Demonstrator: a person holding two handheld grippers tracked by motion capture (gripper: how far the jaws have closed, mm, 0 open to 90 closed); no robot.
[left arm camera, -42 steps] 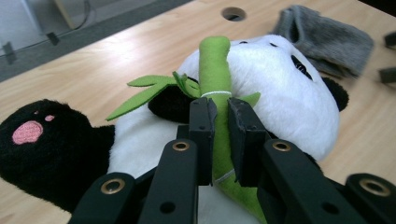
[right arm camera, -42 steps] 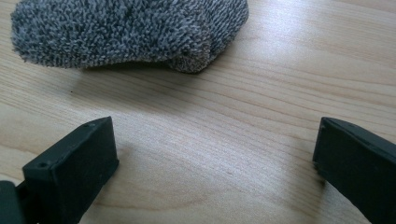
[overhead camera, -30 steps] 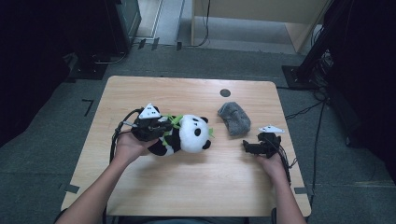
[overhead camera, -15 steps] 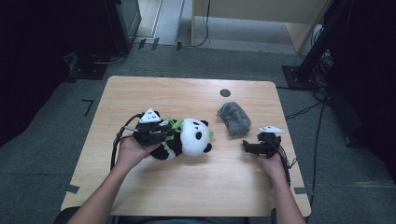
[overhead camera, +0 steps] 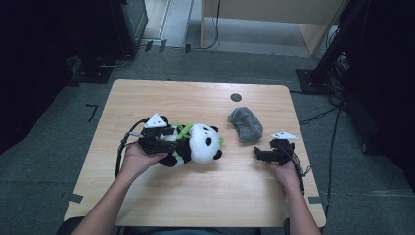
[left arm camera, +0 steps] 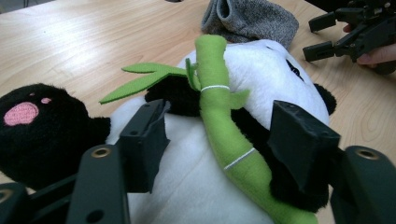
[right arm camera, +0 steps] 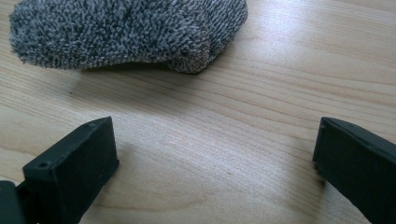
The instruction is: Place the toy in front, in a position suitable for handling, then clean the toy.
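Black jaws of the left claw (left arm camera: 219,149) have just been opening, and they are now seen standing apart on either side of the plush panda (left arm camera: 243,116), with its white belly and the green felt bamboo stalk (left arm camera: 224,121) between them but not pinched. Compared with the picture a second earlier, the panda has been brought slightly nearer the left edge and now lies on its side on the wooden tabletop (overhead camera: 195,196), head toward the middle. This is judged to be a release: the toy appears set down, and the left claw would next be drawn clear. Farther right, the right claw (overhead camera: 262,155) is held wide and empty, unmoved, just short of the grey knitted cloth (overhead camera: 245,124), which lies untouched beyond it.
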